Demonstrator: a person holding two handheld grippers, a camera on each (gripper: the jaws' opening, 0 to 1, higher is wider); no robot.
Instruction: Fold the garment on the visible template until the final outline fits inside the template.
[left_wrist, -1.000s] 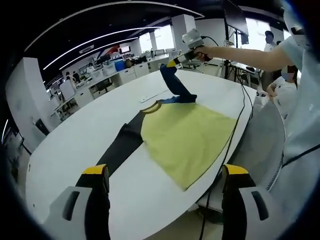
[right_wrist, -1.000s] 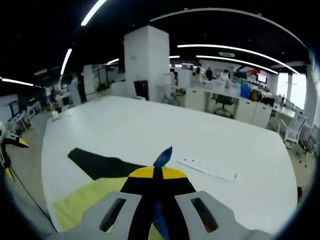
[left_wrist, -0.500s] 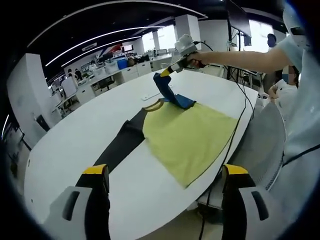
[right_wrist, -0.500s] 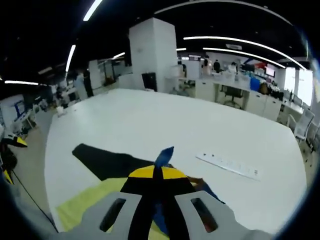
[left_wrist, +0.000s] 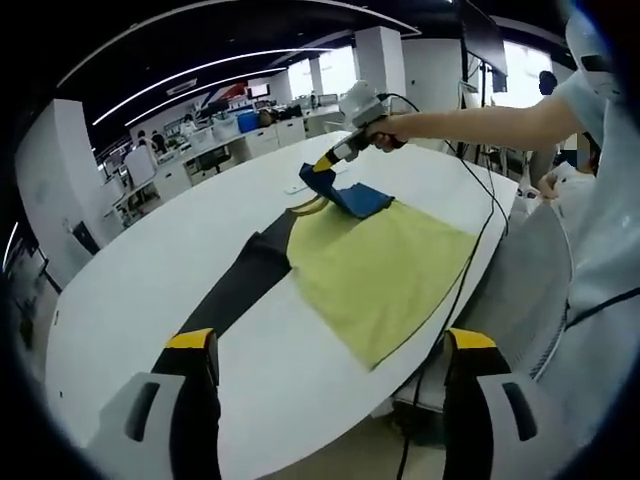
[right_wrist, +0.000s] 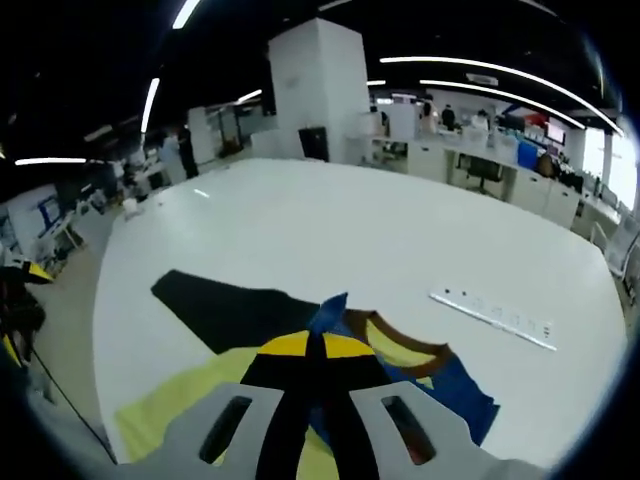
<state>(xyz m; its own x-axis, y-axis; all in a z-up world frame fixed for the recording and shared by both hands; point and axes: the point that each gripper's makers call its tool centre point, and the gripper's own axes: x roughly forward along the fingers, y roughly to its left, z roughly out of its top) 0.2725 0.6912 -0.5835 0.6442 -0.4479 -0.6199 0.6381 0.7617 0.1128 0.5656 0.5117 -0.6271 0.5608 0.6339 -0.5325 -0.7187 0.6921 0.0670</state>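
Note:
A shirt lies flat on the white table (left_wrist: 150, 260). Its body is yellow (left_wrist: 385, 265), with a black sleeve (left_wrist: 240, 285) stretched toward me and a blue sleeve (left_wrist: 352, 196) at the far shoulder. The right gripper (left_wrist: 325, 163) is shut on the blue sleeve's end and holds it low over the collar, held out there by a person's arm. In the right gripper view its jaws (right_wrist: 313, 345) pinch the blue cloth (right_wrist: 328, 312) above the brown collar (right_wrist: 400, 340) and black sleeve (right_wrist: 225, 305). My left gripper (left_wrist: 330, 345) hangs open off the table's near edge, holding nothing.
A long white strip (right_wrist: 492, 318) lies on the table beyond the collar. A black cable (left_wrist: 470, 260) runs along the table's right edge beside the person in white (left_wrist: 600, 200). Desks, chairs and a white pillar (right_wrist: 320, 90) fill the office behind.
The right gripper has lowered and carried the blue sleeve inward, from raised above the table to low over the collar, so the sleeve folds over the shoulder. The left gripper stays open.

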